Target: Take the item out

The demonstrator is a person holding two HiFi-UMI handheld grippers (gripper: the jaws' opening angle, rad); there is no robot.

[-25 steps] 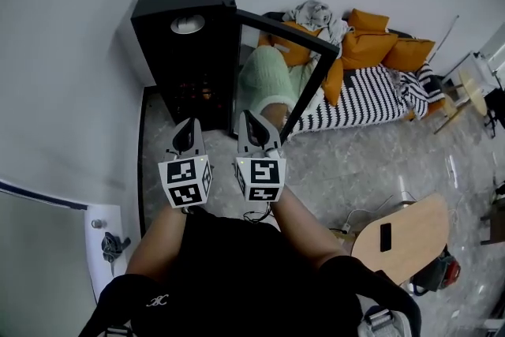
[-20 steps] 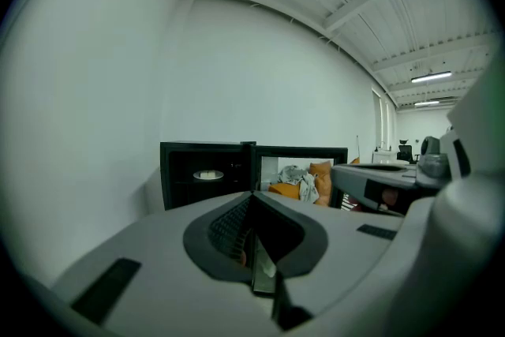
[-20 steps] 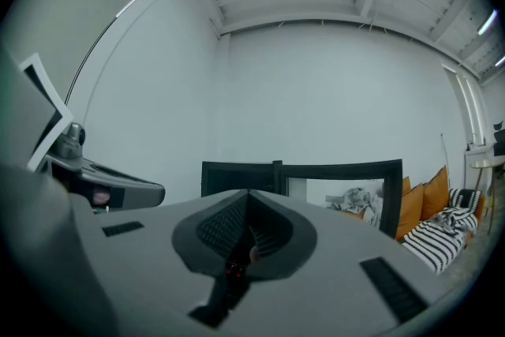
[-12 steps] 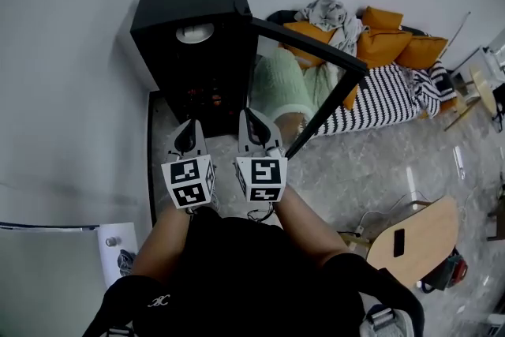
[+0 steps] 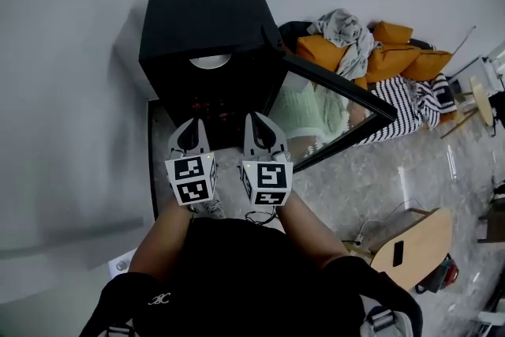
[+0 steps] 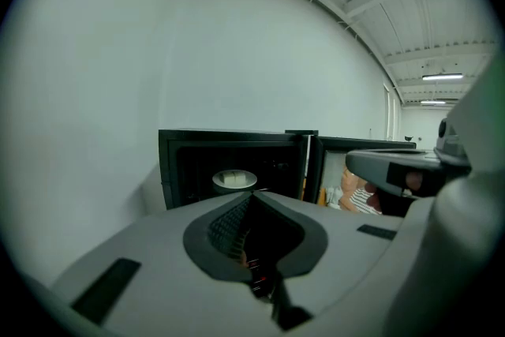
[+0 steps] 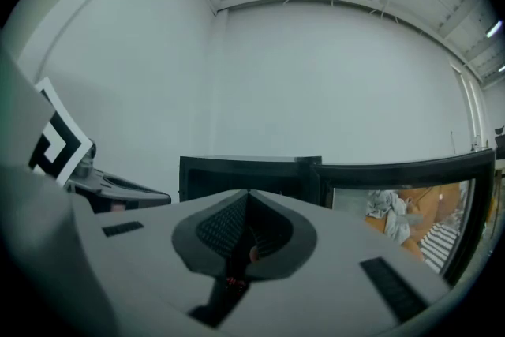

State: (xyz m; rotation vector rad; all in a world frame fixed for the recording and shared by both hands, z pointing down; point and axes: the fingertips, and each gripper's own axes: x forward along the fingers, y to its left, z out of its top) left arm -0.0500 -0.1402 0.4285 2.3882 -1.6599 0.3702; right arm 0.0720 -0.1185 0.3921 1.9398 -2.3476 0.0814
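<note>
Black cabinet stands against the wall. Its glass door is swung wide to the cabinet's right, so the inside is reachable. The item, a white plate with something pale on it, sits on a shelf inside the cabinet, untouched. Left tongs and right tongs hover side by side before the cabinet opening. Both are pressed together and empty, probably lined up to reach in.

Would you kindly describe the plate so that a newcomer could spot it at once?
Against the white wall stands a black cabinet with its glass door swung open. Inside it sits a round white plate, the only pale thing in that dark space.
</note>
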